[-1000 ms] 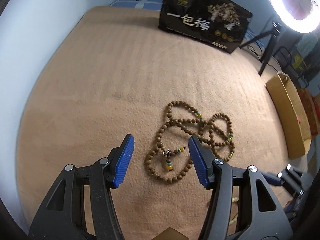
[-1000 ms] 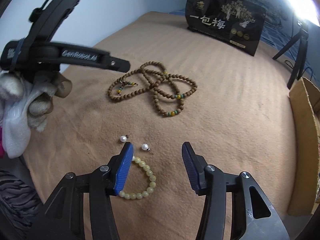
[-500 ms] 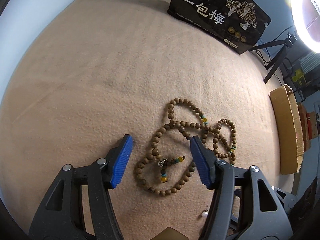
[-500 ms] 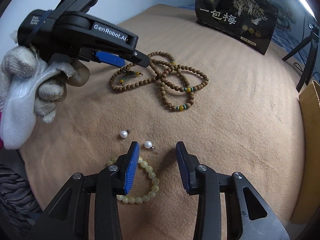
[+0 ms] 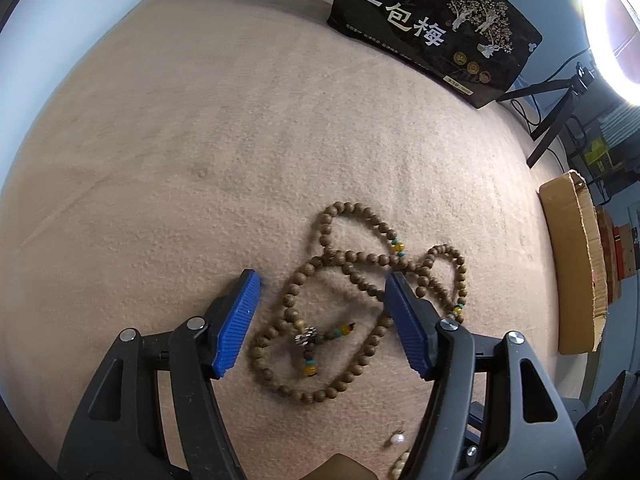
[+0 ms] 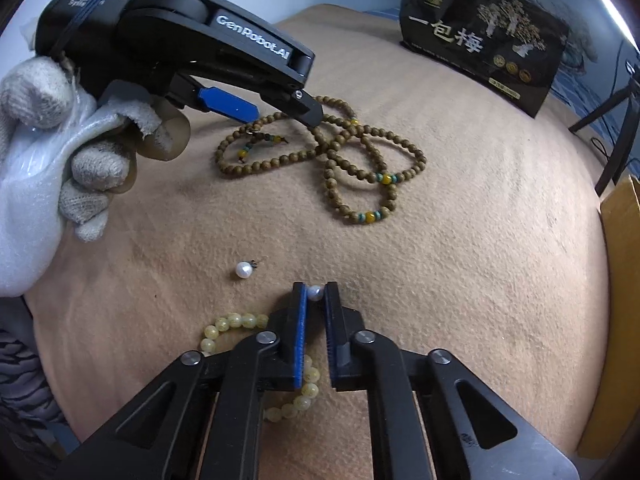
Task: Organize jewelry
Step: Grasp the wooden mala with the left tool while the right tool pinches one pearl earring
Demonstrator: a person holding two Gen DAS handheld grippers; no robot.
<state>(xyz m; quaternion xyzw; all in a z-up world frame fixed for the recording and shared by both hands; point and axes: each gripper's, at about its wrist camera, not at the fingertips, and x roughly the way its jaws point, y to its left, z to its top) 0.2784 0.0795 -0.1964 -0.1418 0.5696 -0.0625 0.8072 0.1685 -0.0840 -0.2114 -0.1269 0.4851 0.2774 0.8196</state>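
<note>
A long brown wooden bead necklace (image 5: pixel 352 284) lies tangled on the tan blanket; it also shows in the right wrist view (image 6: pixel 340 156). My left gripper (image 5: pixel 322 312) is open, its blue pads straddling the necklace's tassel end just above it. My right gripper (image 6: pixel 316 294) is shut on a white pearl earring (image 6: pixel 315 292) at its fingertips, low on the blanket. A second pearl earring (image 6: pixel 243 269) lies to its left, also in the left wrist view (image 5: pixel 397 440). A pale yellow bead bracelet (image 6: pixel 240 322) lies partly under the right gripper.
A black snack bag (image 5: pixel 436 28) stands at the blanket's far edge. A cardboard box (image 5: pixel 576 260) sits off the right side. A ring light (image 5: pixel 612 24) on a tripod stands at the far right. The blanket (image 5: pixel 200 160) spreads wide to the left.
My right gripper has closed from open onto the pearl earring. My left gripper has moved lower and closer over the wooden necklace, still open.
</note>
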